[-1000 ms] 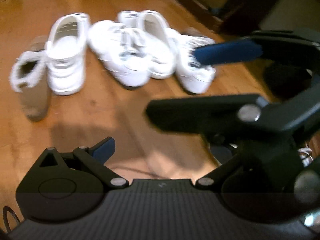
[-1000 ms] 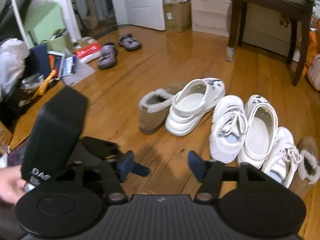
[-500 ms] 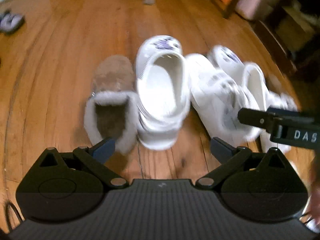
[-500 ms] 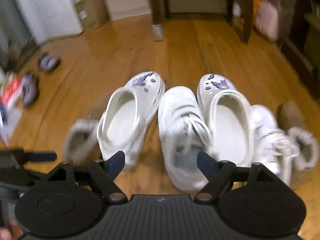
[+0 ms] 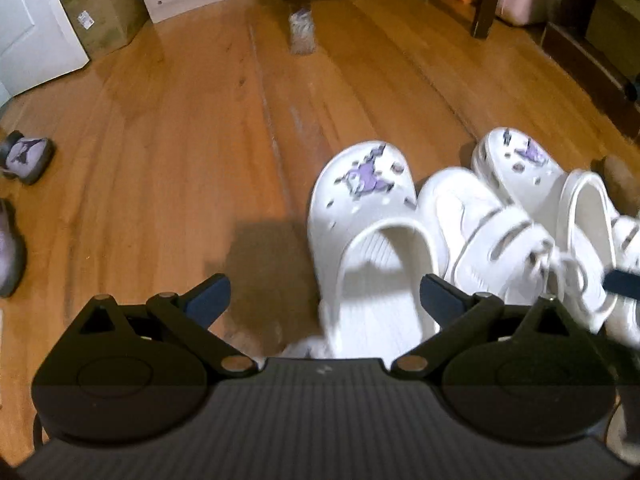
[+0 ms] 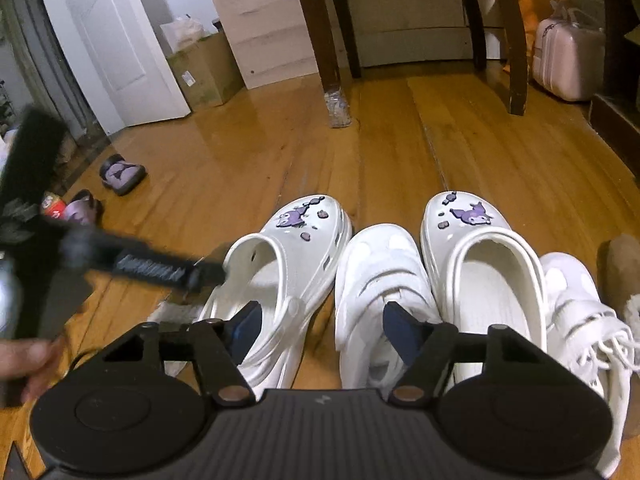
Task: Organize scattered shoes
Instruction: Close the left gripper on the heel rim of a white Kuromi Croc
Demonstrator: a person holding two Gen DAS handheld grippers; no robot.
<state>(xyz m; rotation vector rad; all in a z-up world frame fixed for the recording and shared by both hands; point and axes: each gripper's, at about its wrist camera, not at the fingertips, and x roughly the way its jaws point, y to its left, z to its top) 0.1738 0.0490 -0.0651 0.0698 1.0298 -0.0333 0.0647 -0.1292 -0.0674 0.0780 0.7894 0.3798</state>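
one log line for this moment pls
stage: approach | left hand-held gripper: open, empty, over left clog | right hand-held gripper: open, empty, above clog and sneaker | shoes: on floor

No legible text, labels or numbers.

A row of shoes stands side by side on the plank wooden floor [image 6: 400,136]: from left, a white clog with purple charms [image 6: 280,264], a white strapped sneaker [image 6: 376,280], a second white charm-studded clog [image 6: 480,264], a white laced sneaker [image 6: 580,312], with a tan fleece-lined boot [image 6: 620,268] at the far right. Behind the row stand the dark wooden table legs [image 6: 320,32], a pink hard-shell suitcase [image 6: 568,60] to their right and a brown cardboard box [image 6: 204,68] to their left. Two purple slippers [image 6: 120,172] lie well apart from the row, far left.
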